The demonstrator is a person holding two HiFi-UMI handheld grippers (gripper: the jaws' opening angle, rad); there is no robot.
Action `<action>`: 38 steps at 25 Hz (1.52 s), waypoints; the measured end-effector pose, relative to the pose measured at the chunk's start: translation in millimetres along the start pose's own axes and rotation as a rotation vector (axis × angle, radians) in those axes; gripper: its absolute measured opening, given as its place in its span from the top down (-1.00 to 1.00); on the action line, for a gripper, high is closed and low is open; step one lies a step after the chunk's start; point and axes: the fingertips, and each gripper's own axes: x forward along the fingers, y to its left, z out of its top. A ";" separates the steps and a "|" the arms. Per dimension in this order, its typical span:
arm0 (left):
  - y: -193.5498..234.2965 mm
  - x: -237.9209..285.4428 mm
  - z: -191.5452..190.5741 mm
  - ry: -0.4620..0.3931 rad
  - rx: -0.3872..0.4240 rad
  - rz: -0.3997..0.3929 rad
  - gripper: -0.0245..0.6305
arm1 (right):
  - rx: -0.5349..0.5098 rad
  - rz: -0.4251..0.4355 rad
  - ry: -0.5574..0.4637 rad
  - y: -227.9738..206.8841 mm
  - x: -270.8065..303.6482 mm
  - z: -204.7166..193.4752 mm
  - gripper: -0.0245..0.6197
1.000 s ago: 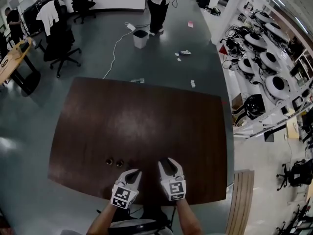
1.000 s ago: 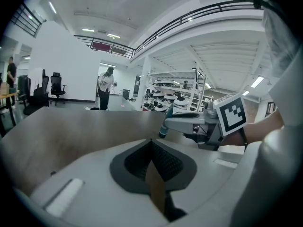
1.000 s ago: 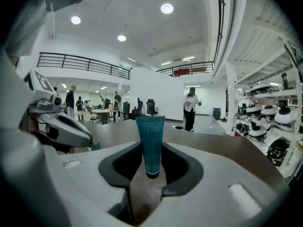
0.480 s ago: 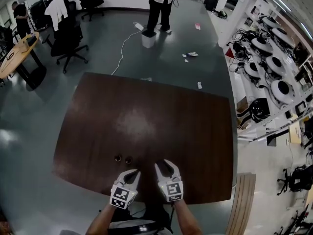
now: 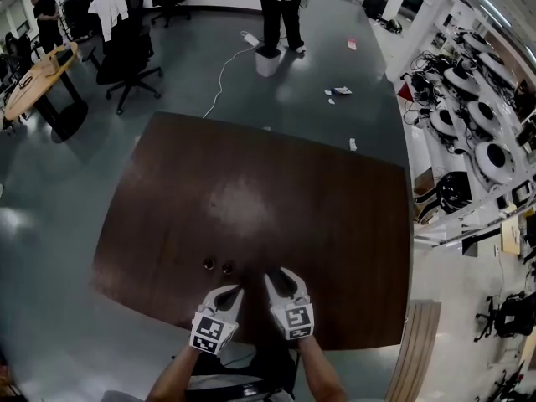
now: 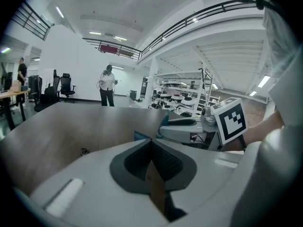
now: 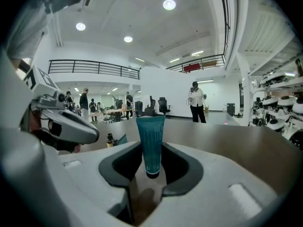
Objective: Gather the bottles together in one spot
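Note:
Two small dark-capped bottles (image 5: 208,264) (image 5: 227,266) stand side by side near the front of the dark wooden table (image 5: 251,182). One of them shows as an amber bottle (image 7: 110,139) in the right gripper view and as a small speck (image 6: 84,151) in the left gripper view. My right gripper (image 5: 279,276) (image 7: 150,151) is shut on an upright teal tube (image 7: 150,138), cap down, just right of the bottles. My left gripper (image 5: 232,291) (image 6: 151,144) hovers just in front of the bottles, its pads meeting with nothing between them.
A person (image 5: 280,7) stands beyond the table's far edge beside a white bin (image 5: 266,61). Office chairs (image 5: 126,48) and a round wooden table (image 5: 38,82) are at far left. Shelving with white machines (image 5: 477,124) lines the right side. Paper scraps (image 5: 338,91) lie on the floor.
Both grippers have moved left and a little lower, closer to the two small bottles. The right gripper still holds the teal tube. The bottles have not moved on the table.

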 end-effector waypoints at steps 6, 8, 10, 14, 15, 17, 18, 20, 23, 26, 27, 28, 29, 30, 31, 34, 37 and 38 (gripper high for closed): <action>7.8 -5.0 -7.8 0.009 -0.017 0.017 0.93 | 0.011 0.024 0.016 11.9 7.8 -13.8 0.53; 11.0 -5.3 -9.6 0.010 -0.018 0.020 0.93 | 0.014 0.027 0.016 13.5 9.7 -17.1 0.53; 14.1 -4.9 -10.8 0.017 -0.012 0.024 0.93 | 0.017 0.026 0.018 13.8 11.2 -21.1 0.53; 16.9 -1.5 -19.9 0.006 -0.009 0.023 0.93 | 0.017 0.023 0.026 14.6 12.9 -27.1 0.53; 18.4 -2.2 -20.3 0.004 -0.003 0.025 0.93 | 0.015 0.023 0.029 16.1 13.4 -28.2 0.53; 21.9 -4.1 -20.4 0.006 0.007 0.031 0.93 | 0.010 0.023 0.032 18.9 14.7 -29.7 0.53; 22.9 -4.6 -20.8 0.008 0.009 0.032 0.93 | 0.010 0.023 0.033 19.6 15.1 -30.5 0.53; 23.5 -4.2 -21.1 0.008 0.008 0.031 0.93 | 0.012 0.021 0.034 19.0 15.1 -32.5 0.53; 23.7 -3.6 -19.8 0.009 -0.004 0.025 0.93 | 0.020 0.017 0.036 18.1 14.8 -37.2 0.53; 26.2 -3.2 -22.7 0.013 0.001 0.027 0.93 | 0.027 0.013 0.038 17.7 14.3 -42.4 0.53; 26.1 -2.6 -23.8 0.013 0.004 0.027 0.93 | 0.027 0.011 0.037 17.0 13.5 -43.3 0.53; 26.3 -2.2 -24.0 0.012 0.008 0.028 0.93 | 0.027 0.009 0.036 16.4 12.8 -43.7 0.53; 26.6 -2.1 -23.3 0.011 0.009 0.028 0.93 | 0.028 0.007 0.034 16.3 12.7 -43.8 0.53; 26.2 -2.4 -22.4 0.009 0.006 0.026 0.93 | 0.029 0.006 0.033 16.7 12.8 -44.0 0.53; 25.2 -2.8 -22.8 0.011 0.000 0.023 0.93 | 0.028 0.007 0.033 17.2 12.9 -44.5 0.53; 21.3 -2.4 -27.9 0.019 -0.009 0.013 0.93 | 0.021 0.008 0.030 17.3 12.7 -45.8 0.53; 24.3 -2.8 -30.5 0.021 -0.001 0.022 0.93 | 0.021 0.005 0.028 17.6 14.0 -46.1 0.53; 25.4 -3.5 -30.2 0.021 -0.002 0.024 0.93 | 0.022 0.004 0.028 18.1 14.7 -45.4 0.53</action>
